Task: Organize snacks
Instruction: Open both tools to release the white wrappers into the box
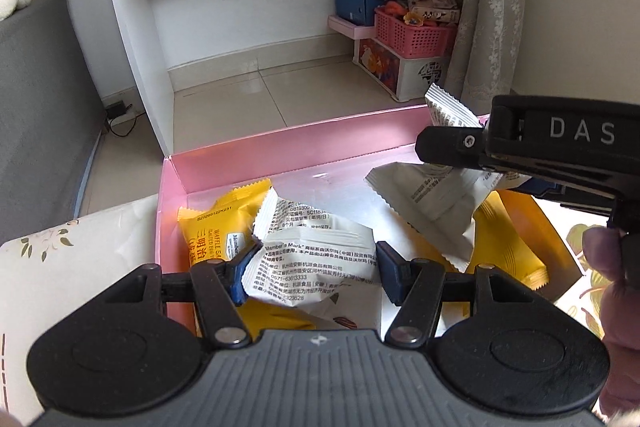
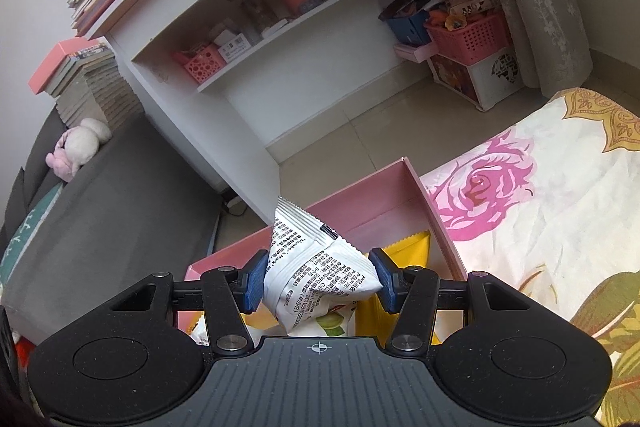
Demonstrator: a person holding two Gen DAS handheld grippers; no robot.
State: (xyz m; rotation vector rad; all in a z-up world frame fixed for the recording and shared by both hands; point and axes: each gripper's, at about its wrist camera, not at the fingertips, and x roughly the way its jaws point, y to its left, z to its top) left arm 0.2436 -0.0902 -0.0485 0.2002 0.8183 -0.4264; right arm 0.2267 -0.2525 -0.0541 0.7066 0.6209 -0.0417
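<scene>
"DAS" on right gripper [image 1: 448, 147] body. "Member's Mark" on white snack packet [image 1: 316, 267] in left jaws. "WAFFLE" on yellow packet [image 1: 216, 227].

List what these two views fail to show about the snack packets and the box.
- Left wrist view: the near part of the pink box is hidden behind the left gripper.
- Left wrist view: the yellow packet is partly covered by the white packet.
- Right wrist view: the box floor is blocked by the right gripper and its white packet.
</scene>
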